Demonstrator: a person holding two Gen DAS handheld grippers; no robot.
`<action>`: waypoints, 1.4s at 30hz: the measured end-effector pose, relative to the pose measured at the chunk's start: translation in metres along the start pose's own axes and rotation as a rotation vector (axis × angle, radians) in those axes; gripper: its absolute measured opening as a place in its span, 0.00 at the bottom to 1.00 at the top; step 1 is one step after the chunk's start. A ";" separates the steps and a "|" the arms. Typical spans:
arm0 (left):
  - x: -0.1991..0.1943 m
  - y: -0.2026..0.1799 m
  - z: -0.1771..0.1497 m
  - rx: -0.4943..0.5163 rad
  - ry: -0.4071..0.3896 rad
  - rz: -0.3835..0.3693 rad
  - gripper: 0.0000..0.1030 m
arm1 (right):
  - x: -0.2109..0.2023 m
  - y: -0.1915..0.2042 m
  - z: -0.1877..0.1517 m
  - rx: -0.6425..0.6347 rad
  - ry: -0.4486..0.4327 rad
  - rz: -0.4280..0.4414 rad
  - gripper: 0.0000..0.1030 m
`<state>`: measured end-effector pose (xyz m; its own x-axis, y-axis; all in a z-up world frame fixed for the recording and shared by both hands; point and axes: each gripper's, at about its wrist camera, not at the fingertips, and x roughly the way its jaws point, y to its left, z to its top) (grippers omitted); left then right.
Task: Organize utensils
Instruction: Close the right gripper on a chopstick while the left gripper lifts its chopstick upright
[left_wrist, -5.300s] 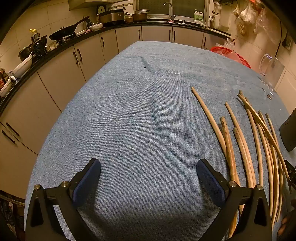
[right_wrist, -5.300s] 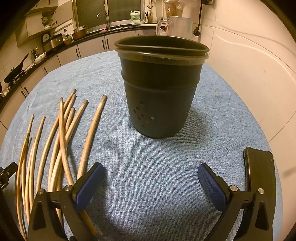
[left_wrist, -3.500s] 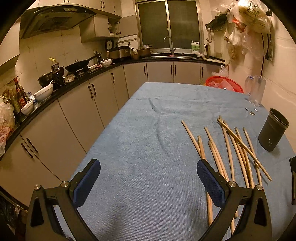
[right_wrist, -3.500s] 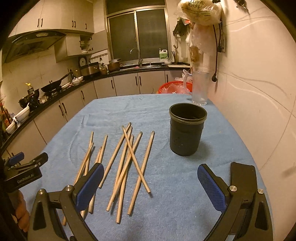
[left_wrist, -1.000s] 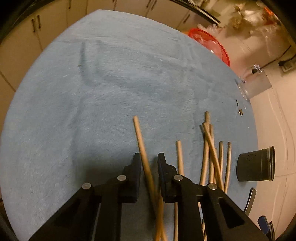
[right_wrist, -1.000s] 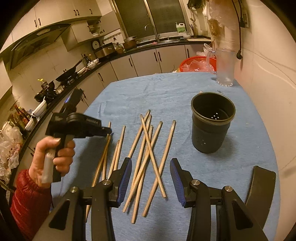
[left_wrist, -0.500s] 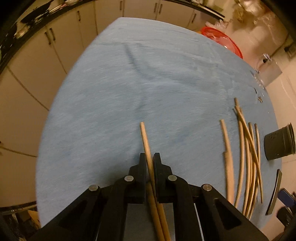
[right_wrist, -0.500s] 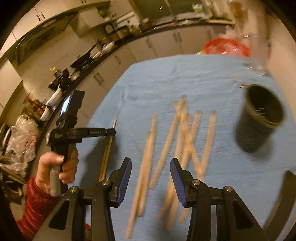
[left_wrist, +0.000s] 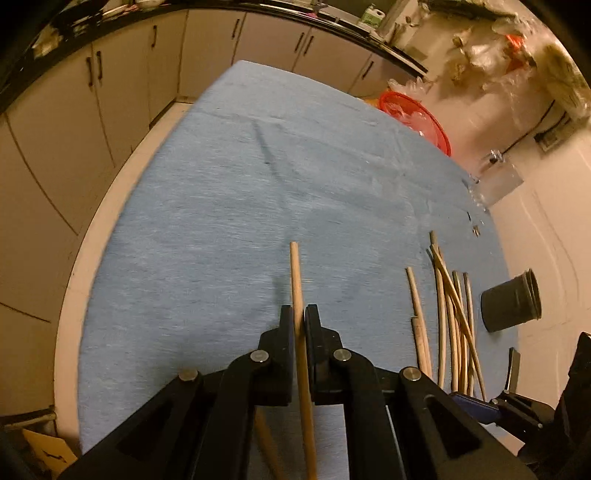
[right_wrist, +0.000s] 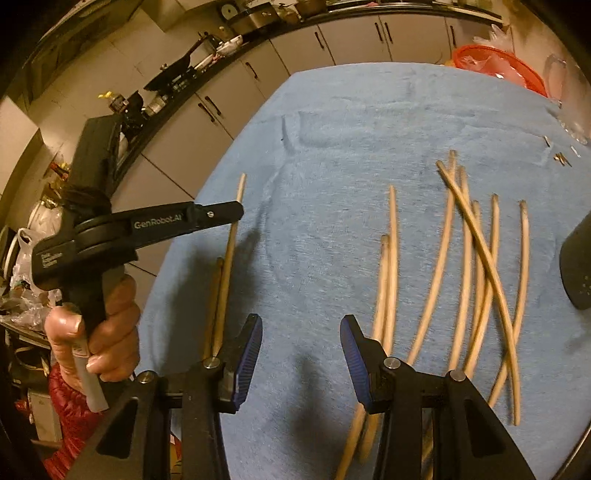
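Note:
My left gripper (left_wrist: 299, 314) is shut on a wooden chopstick (left_wrist: 295, 280) and holds it above the blue cloth; it also shows in the right wrist view (right_wrist: 236, 212), with the chopstick (right_wrist: 231, 243) in it. A second chopstick (right_wrist: 214, 295) lies under it near the table's left edge. My right gripper (right_wrist: 301, 332) is partly open and empty above the cloth. Several more chopsticks (right_wrist: 476, 258) lie spread to its right, also seen in the left wrist view (left_wrist: 450, 317). The dark holder cup (left_wrist: 511, 304) stands at the right edge (right_wrist: 580, 266).
The table is covered by a blue cloth (left_wrist: 295, 177). A red basket (left_wrist: 417, 118) and a clear jug (left_wrist: 498, 181) are at the far right. Kitchen cabinets (left_wrist: 92, 96) run along the left. A black flat object (left_wrist: 513, 365) lies near the cup.
My left gripper has closed on a chopstick and lifted it off the cloth. My right gripper has narrowed and swung left and down toward the chopsticks; the cup slid to its right edge.

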<state>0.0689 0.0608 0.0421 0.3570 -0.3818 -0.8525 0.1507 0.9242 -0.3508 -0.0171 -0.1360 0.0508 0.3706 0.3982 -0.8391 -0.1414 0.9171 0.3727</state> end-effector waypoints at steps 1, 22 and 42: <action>-0.005 0.009 -0.002 -0.024 -0.009 -0.008 0.06 | 0.001 0.004 0.002 -0.008 -0.001 -0.004 0.46; -0.048 0.089 -0.055 -0.196 -0.100 -0.105 0.07 | 0.059 0.077 0.031 -0.084 0.091 0.014 0.40; 0.026 0.002 -0.031 -0.084 -0.019 -0.190 0.06 | 0.014 -0.056 0.057 0.146 0.013 -0.138 0.31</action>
<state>0.0495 0.0524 0.0073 0.3473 -0.5481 -0.7609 0.1397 0.8326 -0.5360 0.0477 -0.1826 0.0408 0.3650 0.2696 -0.8911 0.0454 0.9509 0.3063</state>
